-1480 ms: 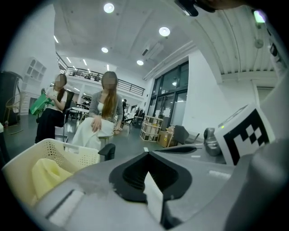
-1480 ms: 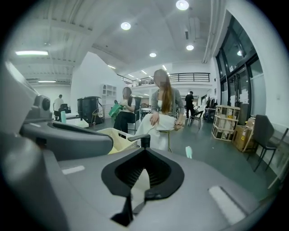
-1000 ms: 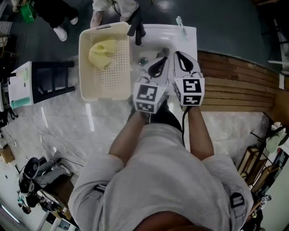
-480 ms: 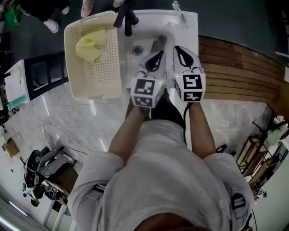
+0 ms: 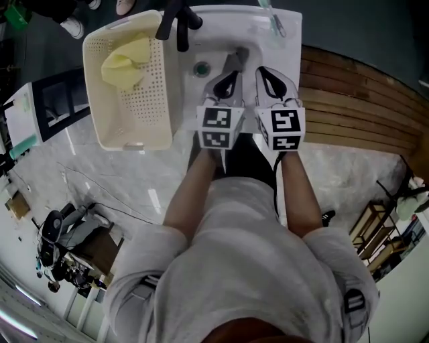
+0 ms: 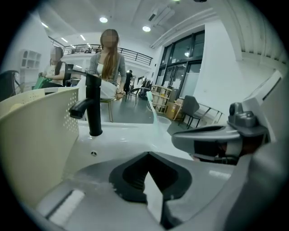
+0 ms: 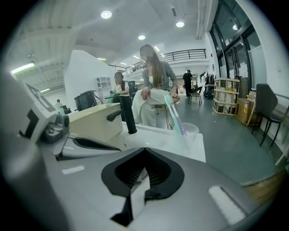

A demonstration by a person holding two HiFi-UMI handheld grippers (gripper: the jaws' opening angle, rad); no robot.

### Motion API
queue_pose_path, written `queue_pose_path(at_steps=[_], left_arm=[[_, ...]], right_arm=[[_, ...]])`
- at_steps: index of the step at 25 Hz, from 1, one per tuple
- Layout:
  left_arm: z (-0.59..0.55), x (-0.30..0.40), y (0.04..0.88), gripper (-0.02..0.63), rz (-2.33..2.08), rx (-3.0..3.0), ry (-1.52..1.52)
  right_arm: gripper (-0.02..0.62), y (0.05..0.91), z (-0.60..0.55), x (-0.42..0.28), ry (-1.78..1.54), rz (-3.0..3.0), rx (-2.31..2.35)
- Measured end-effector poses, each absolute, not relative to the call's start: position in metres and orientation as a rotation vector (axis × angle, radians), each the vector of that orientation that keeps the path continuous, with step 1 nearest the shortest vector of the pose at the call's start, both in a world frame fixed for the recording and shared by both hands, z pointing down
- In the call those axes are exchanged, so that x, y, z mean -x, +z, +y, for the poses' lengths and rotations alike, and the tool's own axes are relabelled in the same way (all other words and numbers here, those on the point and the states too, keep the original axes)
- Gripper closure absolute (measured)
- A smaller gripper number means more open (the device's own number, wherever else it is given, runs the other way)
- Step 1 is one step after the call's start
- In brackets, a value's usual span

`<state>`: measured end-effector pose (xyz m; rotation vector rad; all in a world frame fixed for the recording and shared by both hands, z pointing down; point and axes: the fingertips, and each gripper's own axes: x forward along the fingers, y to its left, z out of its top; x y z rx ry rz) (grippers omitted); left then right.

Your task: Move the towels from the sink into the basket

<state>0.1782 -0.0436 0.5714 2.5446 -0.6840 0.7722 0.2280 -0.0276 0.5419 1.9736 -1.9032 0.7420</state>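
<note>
The sink (image 5: pixel 281 50) basin lies open just ahead of the left claw (image 5: pixel 231 70) and right claw (image 5: pixel 263 75), which hang side by side, close together. The black tap (image 5: pixel 175 20) rises at the far left edge, right beside the basket (image 5: pixel 100 134) wall. A cup of toothbrushes (image 5: pixel 273 25) stands at the far right corner. The basket's top is open, with bare floor near the yellow towel (image 5: pixel 126 60).

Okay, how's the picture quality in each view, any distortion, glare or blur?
Head view: edges bend, light streaks glare on the floor, and the sink looks nearly washed out. Left gripper view: fisheye circle with dark corners, tap sharp. Right gripper view: same fisheye, bright ceiling lamps.
</note>
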Motion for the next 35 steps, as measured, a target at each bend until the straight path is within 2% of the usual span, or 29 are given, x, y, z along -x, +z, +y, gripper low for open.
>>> queue_pose_path(at_steps=[21, 27, 35], left_arm=[[-0.056, -0.184, 0.673, 0.589, -0.697, -2.342, 1.213], [-0.05, -0.183, 0.687, 0.477, -0.636, -2.269, 1.262], [-0.047, -0.187, 0.706, 0.471, -0.591, -2.226, 1.315]], right_arm=[[0.588, 0.583, -0.032, -0.262, 0.857, -1.92, -1.942], [0.589, 0.581, -0.034, -0.264, 0.863, -1.924, -1.957], [0.588, 0.581, -0.029, -0.272, 0.878, -1.894, -1.98]])
